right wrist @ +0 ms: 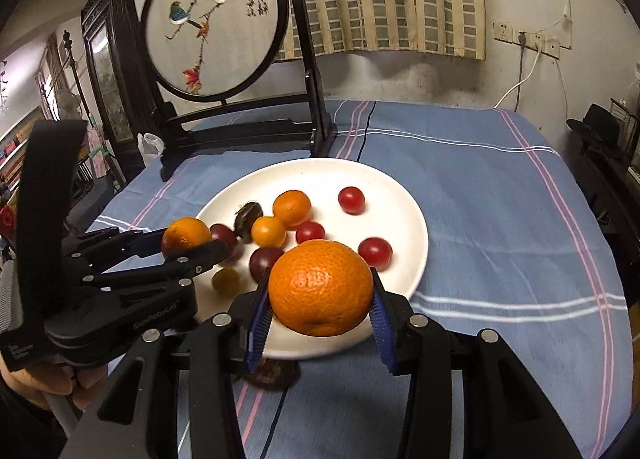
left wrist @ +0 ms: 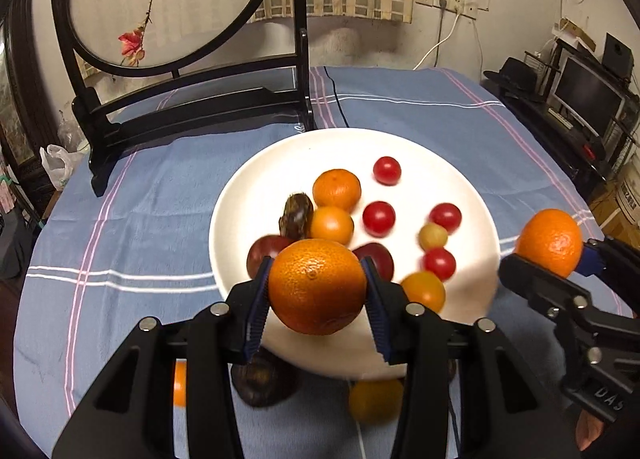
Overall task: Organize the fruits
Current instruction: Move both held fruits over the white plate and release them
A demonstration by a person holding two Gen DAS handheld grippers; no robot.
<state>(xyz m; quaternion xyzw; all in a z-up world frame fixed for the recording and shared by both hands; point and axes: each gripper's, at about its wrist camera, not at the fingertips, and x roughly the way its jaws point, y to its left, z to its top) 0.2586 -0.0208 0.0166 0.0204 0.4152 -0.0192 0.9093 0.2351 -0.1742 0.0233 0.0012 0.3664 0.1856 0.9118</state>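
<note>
My left gripper is shut on a large orange and holds it over the near rim of a white plate. My right gripper is shut on a second orange above the plate's near edge. Each gripper shows in the other view: the right one with its orange off the plate's right side, the left one with its orange at the plate's left. On the plate lie several red cherry tomatoes, small mandarins, dark plums and a brown date.
The plate sits on a blue striped tablecloth. Loose on the cloth in front of it lie a dark brown fruit and a yellow fruit. A round embroidered screen on a black stand rises behind the plate. A monitor shelf stands far right.
</note>
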